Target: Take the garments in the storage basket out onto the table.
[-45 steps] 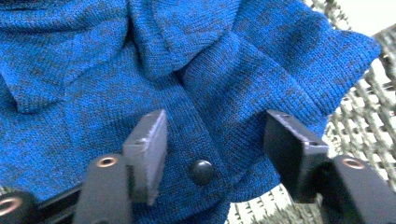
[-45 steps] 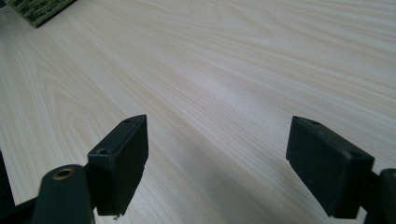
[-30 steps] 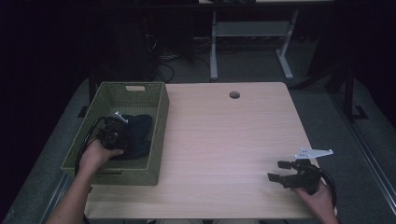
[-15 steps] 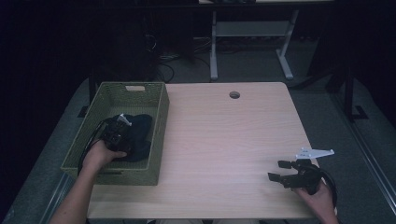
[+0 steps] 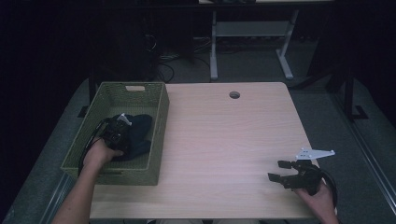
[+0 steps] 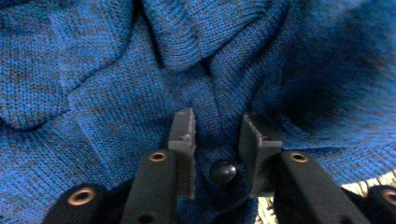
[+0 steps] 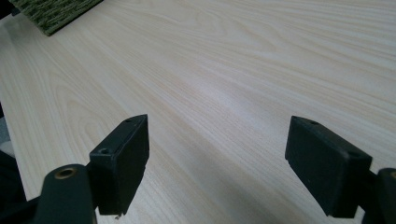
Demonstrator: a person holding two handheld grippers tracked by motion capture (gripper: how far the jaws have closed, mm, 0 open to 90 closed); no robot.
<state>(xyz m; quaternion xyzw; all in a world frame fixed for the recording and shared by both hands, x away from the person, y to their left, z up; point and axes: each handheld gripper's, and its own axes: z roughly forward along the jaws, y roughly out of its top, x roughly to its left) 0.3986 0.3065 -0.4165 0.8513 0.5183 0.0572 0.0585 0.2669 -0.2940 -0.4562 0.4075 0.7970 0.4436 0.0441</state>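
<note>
A blue knitted garment (image 5: 141, 127) lies bunched in a green woven basket (image 5: 159, 133) at the table's left. My left gripper (image 5: 120, 131) reaches down into the basket onto it. In the left gripper view its jaws (image 6: 217, 123) have just been closing, and a raised fold of the blue knit (image 6: 93, 93) with a dark button (image 6: 222, 171) is pinched between the pads. My right gripper (image 5: 275, 170) rests low near the table's front right corner. Its jaws (image 7: 217, 130) stand wide open over bare wood.
The light wooden table (image 5: 224, 135) has a round cable hole (image 5: 234, 94) near its far edge. A corner of the basket (image 7: 51, 14) shows far off in the right gripper view. Desk legs and cables stand on the dark floor behind the table.
The left hand has shifted only slightly over the garment inside the basket. The right gripper has stayed where it was.
</note>
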